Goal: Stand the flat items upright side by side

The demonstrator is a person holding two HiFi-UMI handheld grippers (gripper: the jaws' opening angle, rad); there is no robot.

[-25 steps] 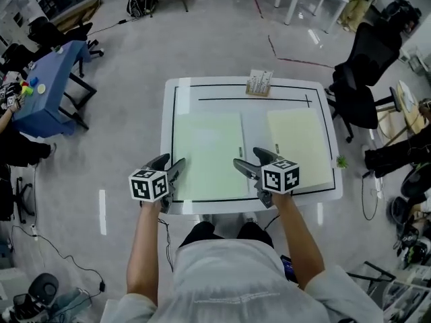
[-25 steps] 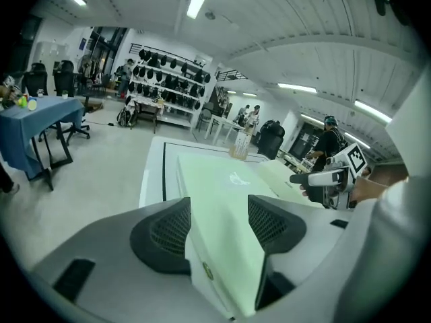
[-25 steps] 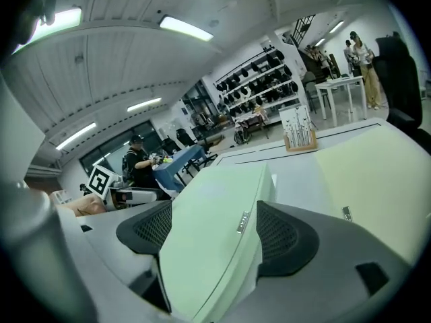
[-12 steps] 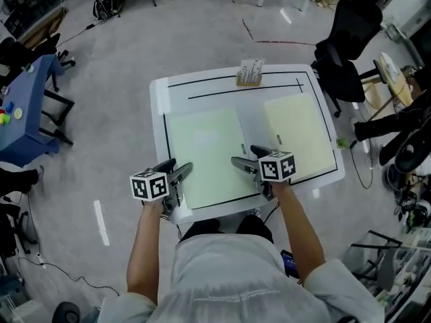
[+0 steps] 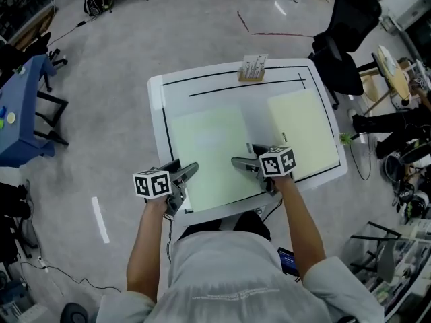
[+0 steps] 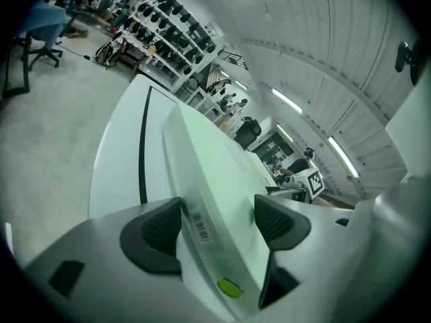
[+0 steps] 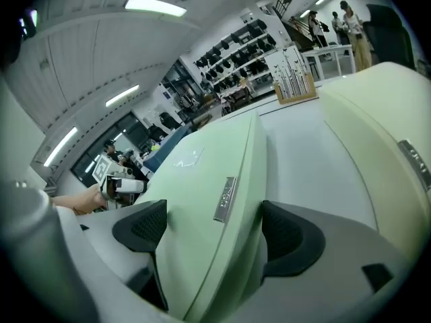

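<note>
Pads (image 6: pixel 156 233) of the left gripper (image 6: pixel 219 217) are drawing apart around the near left corner of a pale green folder (image 5: pixel 209 150), with its barcoded edge between them. The right gripper (image 7: pixel 214 224) is likewise opening astride that folder's near right edge (a small label plate sits there). It lies flat on the white table (image 5: pixel 156 113), beside a second folder (image 5: pixel 302 130).

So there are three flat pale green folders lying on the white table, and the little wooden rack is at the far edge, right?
Not quite. There are only two flat pale green folders, not three: the left folder and the right folder. The head view shows both lying on the white table, with the small wooden rack at the far edge.
</note>
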